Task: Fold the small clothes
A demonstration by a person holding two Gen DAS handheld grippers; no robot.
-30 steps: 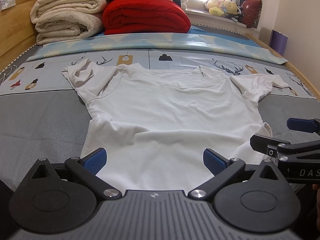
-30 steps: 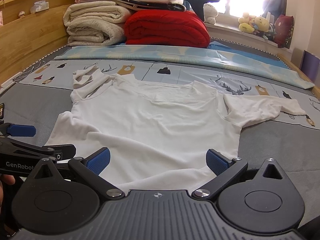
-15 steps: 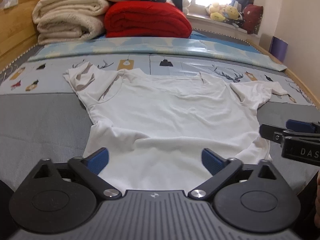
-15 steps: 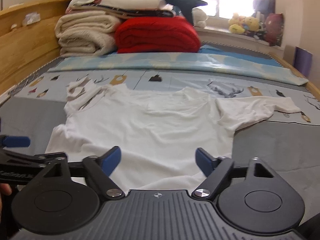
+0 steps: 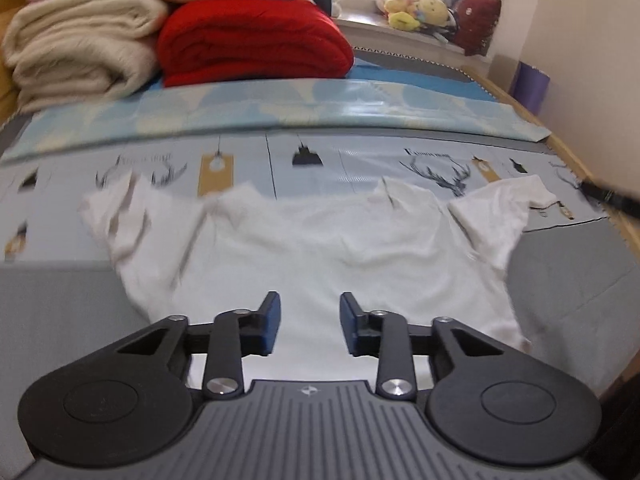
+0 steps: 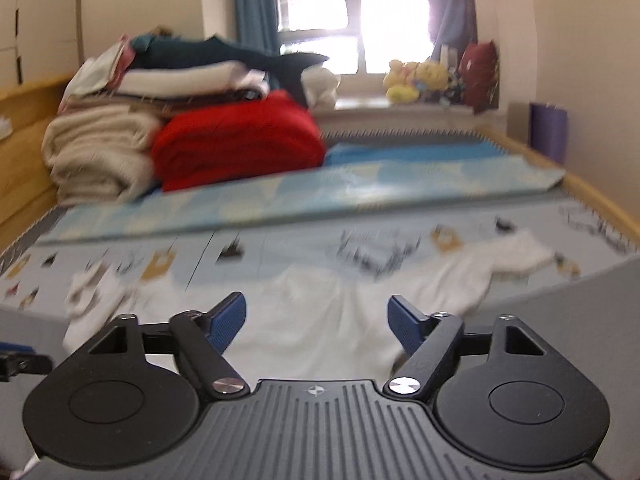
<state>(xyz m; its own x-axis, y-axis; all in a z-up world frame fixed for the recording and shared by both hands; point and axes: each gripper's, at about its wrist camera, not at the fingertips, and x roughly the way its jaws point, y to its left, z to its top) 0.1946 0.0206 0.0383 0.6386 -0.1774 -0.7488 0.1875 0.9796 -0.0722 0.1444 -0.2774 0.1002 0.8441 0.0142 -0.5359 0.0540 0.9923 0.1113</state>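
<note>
One white T-shirt [image 5: 320, 256] lies flat on the bed mat [image 5: 52, 312] ahead of both tongs, sleeves spread to either side, bare grey mat beyond each side hem. Left gripper [image 5: 309, 326]: jaws closing, narrow gap, nothing visibly pinched, shirt below; right gripper [image 6: 316, 322]: jaws closing but wider apart, empty, over the shirt's near part. Past the collar: one red blanket [image 5: 252, 40], one cream blanket [image 5: 80, 40] just beside it.
</note>
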